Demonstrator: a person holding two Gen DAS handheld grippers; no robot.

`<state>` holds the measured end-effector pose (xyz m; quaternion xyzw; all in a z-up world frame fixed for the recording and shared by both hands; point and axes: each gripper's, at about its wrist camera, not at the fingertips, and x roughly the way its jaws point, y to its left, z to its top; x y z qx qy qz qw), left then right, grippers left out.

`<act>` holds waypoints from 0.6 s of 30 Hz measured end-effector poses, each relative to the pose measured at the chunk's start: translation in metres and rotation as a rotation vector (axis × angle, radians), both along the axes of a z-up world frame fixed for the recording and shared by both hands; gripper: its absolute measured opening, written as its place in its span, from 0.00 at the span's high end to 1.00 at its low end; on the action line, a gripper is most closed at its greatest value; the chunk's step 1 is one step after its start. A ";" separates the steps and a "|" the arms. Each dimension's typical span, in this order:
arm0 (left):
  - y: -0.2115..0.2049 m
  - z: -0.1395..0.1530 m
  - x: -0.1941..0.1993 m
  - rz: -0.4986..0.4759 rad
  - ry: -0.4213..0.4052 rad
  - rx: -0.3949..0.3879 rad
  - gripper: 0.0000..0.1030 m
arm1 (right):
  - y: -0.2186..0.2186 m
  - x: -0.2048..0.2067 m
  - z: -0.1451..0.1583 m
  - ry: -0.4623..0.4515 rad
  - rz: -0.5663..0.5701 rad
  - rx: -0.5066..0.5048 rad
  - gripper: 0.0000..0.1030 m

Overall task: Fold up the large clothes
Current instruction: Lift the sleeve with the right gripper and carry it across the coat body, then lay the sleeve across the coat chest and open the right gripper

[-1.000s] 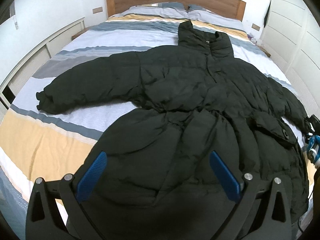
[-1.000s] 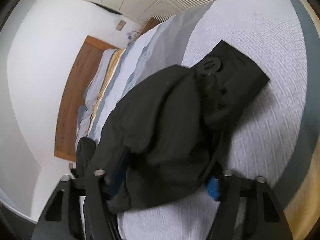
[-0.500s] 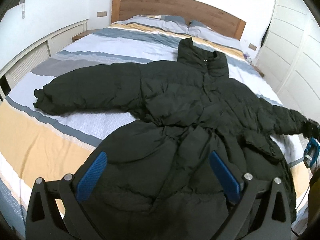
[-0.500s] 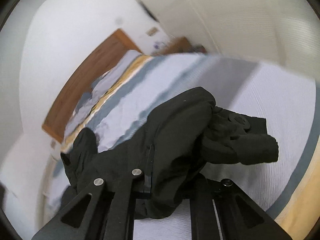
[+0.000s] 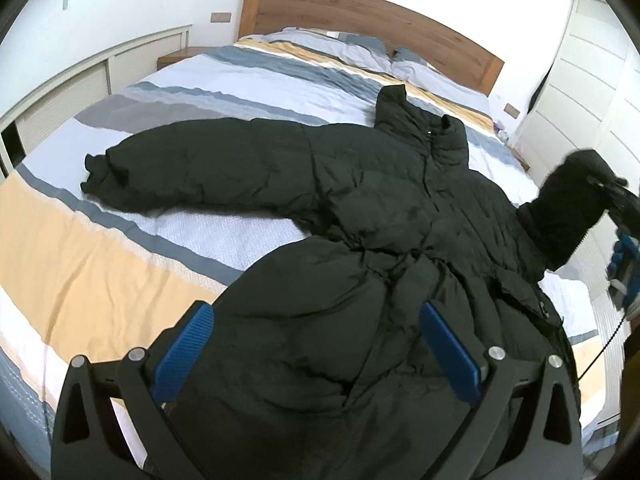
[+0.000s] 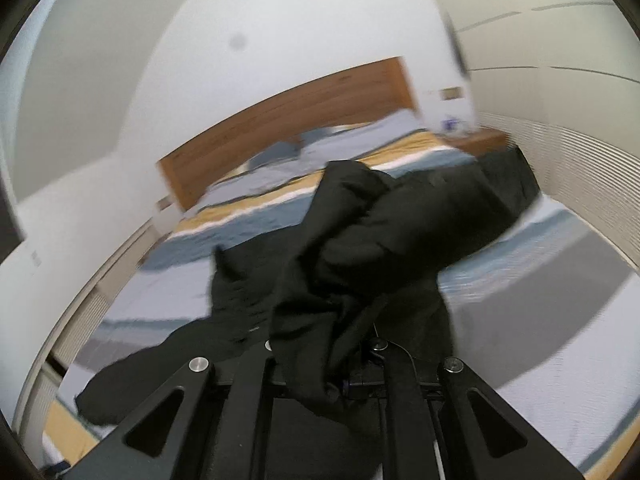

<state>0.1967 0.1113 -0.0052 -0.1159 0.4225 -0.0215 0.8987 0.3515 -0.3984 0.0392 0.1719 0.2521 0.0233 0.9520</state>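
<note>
A large black puffer jacket (image 5: 380, 208) lies face up on the striped bed (image 5: 120, 240), collar toward the headboard. One sleeve (image 5: 200, 172) stretches out flat to the left. The other sleeve (image 5: 568, 208) is lifted off the bed at the right, with my right gripper (image 5: 618, 200) shut on its cuff. In the right wrist view the black sleeve fabric (image 6: 360, 248) bunches between the closed jaws of that right gripper (image 6: 340, 380). My left gripper (image 5: 316, 348) hovers open over the jacket's hem, its blue pads (image 5: 184, 348) apart with nothing between them.
A wooden headboard (image 5: 360, 4) and pillows (image 5: 340, 44) stand at the far end. White cabinets (image 5: 80, 92) run along the left side, white wardrobe doors (image 5: 592, 64) along the right. A small nightstand (image 6: 476, 142) sits beside the bed.
My right gripper closed on the sleeve cuff, then rose and rolled, lifting the sleeve off the bed. The left gripper drifted sideways a little and stayed open.
</note>
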 end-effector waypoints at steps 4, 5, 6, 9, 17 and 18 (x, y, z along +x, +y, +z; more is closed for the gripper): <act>0.006 0.000 -0.002 0.000 -0.002 0.002 0.00 | 0.065 0.007 -0.013 0.016 0.136 -0.025 0.90; 0.009 -0.001 -0.002 0.003 -0.002 -0.004 0.00 | 0.080 0.007 -0.018 0.026 0.166 -0.038 0.90; 0.011 -0.002 -0.002 0.007 -0.002 -0.007 0.00 | 0.093 0.008 -0.023 0.036 0.188 -0.052 0.90; 0.017 -0.004 -0.003 0.027 -0.005 0.003 0.00 | 0.128 0.012 -0.045 0.090 0.255 -0.101 0.90; 0.021 -0.006 -0.004 0.040 -0.020 0.016 0.00 | 0.196 0.027 -0.123 0.284 0.363 -0.211 0.85; 0.021 -0.005 -0.005 0.037 -0.023 0.016 0.00 | 0.201 0.027 -0.132 0.310 0.378 -0.220 0.85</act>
